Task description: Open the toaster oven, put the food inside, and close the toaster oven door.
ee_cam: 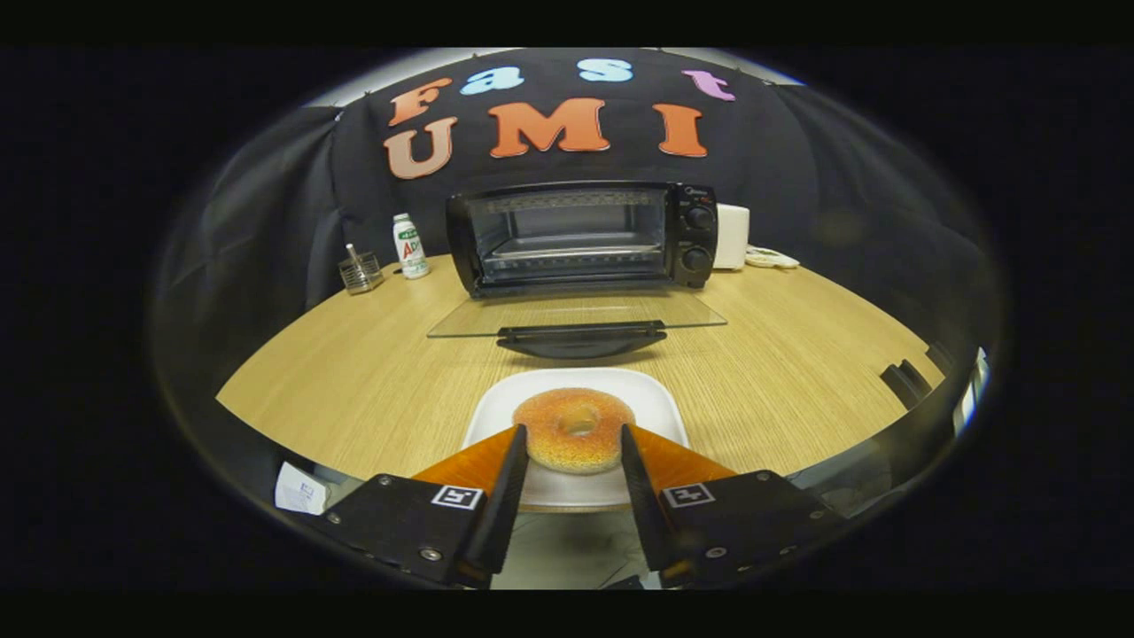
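**Tool spread on either side of the donut, oven door down**

The tool [574, 443] has its two fingers apart, one on each side of a sugared donut [574, 430]. The left fingertip [516, 440] sits right at the donut's left edge and the right fingertip [631, 440] at its right edge; whether either one actually presses on the food cannot be told from this view. The donut lies flat, its hole facing up, between the fingers.

The donut rests on a white plate [651, 403] with rounded corners, set at the near edge of the wooden desk [354, 381]. The plate's near part lies under the fingers.

Beyond the plate, farther along the desk, the toaster oven [580, 235] stands against the booth's black wall. Its glass door [576, 315] is swung fully down and lies level, reaching out toward the plate, with the dark handle [580, 338] at its near edge. The cavity is open, and a wire rack [567, 251] shows inside. Two knobs [697, 237] sit one above the other on the oven's right panel.

Left of the oven stand a small white bottle [409, 245] and, further left, a clear glass holder [361, 272]. Right of the oven a white box-like object [733, 235] sits just beside it, with a small pale item [772, 258] next to that.
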### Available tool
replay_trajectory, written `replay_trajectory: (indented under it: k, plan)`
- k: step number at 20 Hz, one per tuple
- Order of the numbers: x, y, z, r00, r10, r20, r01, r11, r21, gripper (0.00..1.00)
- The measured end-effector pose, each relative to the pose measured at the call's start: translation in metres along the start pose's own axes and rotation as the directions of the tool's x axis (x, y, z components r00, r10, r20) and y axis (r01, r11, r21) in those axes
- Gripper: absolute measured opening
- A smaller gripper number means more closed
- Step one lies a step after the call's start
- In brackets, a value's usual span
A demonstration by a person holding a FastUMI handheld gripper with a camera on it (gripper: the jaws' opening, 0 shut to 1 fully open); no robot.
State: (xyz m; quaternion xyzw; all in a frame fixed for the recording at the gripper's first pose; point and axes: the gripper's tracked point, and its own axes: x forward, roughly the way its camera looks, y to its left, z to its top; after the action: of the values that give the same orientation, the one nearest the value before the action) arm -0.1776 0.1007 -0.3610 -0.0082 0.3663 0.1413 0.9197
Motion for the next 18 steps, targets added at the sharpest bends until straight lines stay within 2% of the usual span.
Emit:
replay_trajectory:
  k: [9,18]
  plan:
    - [0.025,0.005,0.072,0.996,0.005,0.091,-0.006,1.0,0.006,0.58]
    - [0.08,0.006,0.134,0.992,-0.002,0.128,0.0,1.0,0.014,0.58]
